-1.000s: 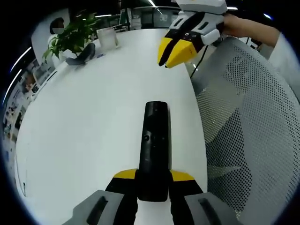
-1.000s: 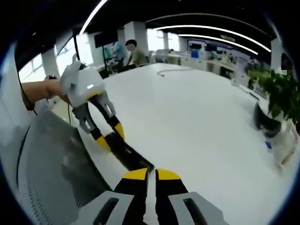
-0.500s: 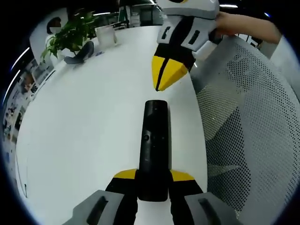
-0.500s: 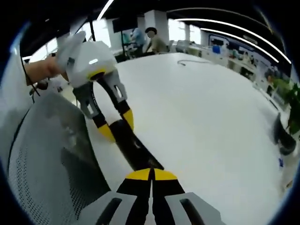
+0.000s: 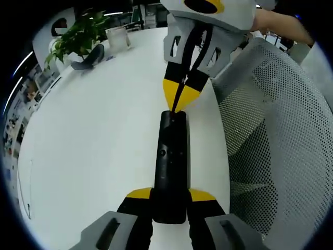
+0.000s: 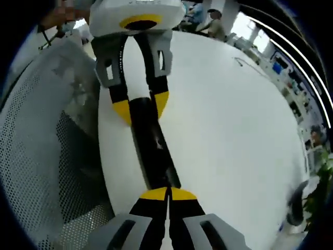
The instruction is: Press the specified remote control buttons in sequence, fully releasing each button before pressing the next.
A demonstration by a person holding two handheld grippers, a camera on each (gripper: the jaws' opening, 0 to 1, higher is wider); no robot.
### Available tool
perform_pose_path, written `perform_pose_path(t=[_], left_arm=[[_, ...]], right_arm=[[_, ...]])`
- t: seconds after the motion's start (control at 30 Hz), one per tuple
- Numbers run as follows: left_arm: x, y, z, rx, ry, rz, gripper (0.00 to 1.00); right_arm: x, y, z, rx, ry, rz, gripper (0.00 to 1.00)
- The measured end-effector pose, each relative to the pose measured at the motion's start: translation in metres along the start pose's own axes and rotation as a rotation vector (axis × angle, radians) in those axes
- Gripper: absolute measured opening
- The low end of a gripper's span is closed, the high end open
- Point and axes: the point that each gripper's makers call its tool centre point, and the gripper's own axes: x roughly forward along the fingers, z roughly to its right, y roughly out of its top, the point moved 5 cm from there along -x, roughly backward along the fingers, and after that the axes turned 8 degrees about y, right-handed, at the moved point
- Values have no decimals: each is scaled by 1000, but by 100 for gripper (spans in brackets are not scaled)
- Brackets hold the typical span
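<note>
Remote (image 5: 171, 161): long, slim, glossy black bar w/ small round button mid-face; lay lengthwise over smooth white table (image 5: 93, 140), near its edge. Left gripper (image 5: 170, 197): yellow-tipped black jaws clamped on remote's near end. Right gripper (image 5: 176, 101): yellow-tipped jaws pressed together to a point, tips touching remote's far end. Right gripper view: closed tips (image 6: 167, 194) met remote (image 6: 153, 148). Perforated grey mesh chair (image 5: 276, 140) just beside table edge. Leafy potted plant (image 5: 78, 39) at far side, well apart.
</note>
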Motion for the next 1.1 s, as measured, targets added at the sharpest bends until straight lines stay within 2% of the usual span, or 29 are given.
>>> perform_pose_path(t=[0.07,0.2,0.33,0.5,0.57,0.63,0.7,0.77,0.9,1.1], left_arm=[[0,1,0,7,-5,-10,24],[1,3,0,22,-4,-31,24],[1,2,0,22,-5,-31,24],[2,3,-1,21,-13,-41,24],[2,4,0,16,-6,-53,24],[3,5,0,18,-3,-62,24],[3,5,-1,13,-4,-68,24],[3,5,-1,13,-4,-69,24],[3,4,-2,10,-1,-68,24],[3,4,-3,15,-5,-55,24]], right_arm=[[1,2,3,3,38,-42,0],[2,4,7,-18,93,-75,0],[2,4,9,-24,111,-90,0],[2,4,11,42,105,-1,0],[1,0,10,7,73,49,0],[1,-2,8,52,47,88,0],[0,-3,7,40,40,102,0],[-1,-4,7,77,37,140,0],[-2,-6,6,139,68,159,0],[-1,-4,6,124,80,144,0]])
